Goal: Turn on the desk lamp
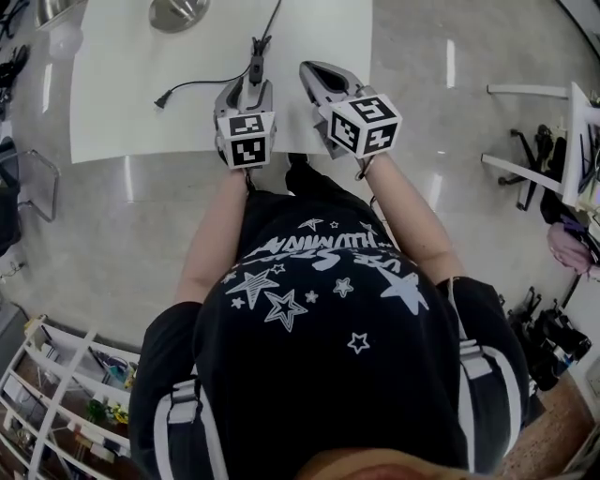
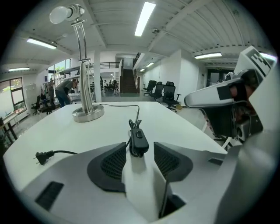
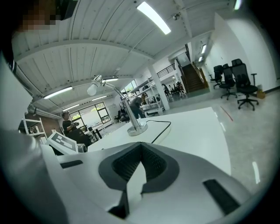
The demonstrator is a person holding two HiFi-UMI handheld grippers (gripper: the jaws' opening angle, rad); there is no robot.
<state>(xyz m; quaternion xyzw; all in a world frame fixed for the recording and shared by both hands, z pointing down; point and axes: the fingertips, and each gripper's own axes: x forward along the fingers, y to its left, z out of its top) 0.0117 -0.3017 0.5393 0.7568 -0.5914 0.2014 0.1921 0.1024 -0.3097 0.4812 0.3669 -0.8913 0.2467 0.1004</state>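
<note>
The silver desk lamp (image 2: pixel 88 113) stands at the far side of the white table (image 1: pixel 122 103); its base (image 1: pixel 178 11) shows at the top of the head view. Its black cord runs across the table to an inline switch (image 2: pixel 139 141), and the loose plug (image 2: pixel 41 156) lies on the table to the left. My left gripper (image 2: pixel 140 154) is open, with the switch (image 1: pixel 255 66) between its pads but apart from both. My right gripper (image 1: pixel 323 80) hovers just to the right of it over the table's near edge, shut and holding nothing. In the right gripper view the lamp (image 3: pixel 137 129) stands ahead.
A metal bowl (image 1: pixel 56 9) sits at the table's far left corner. A white shelf unit (image 1: pixel 56 394) stands on the floor behind me at the left, and a white rack (image 1: pixel 572 141) at the right. Office chairs (image 2: pixel 162 89) and a person (image 2: pixel 65 87) are far off.
</note>
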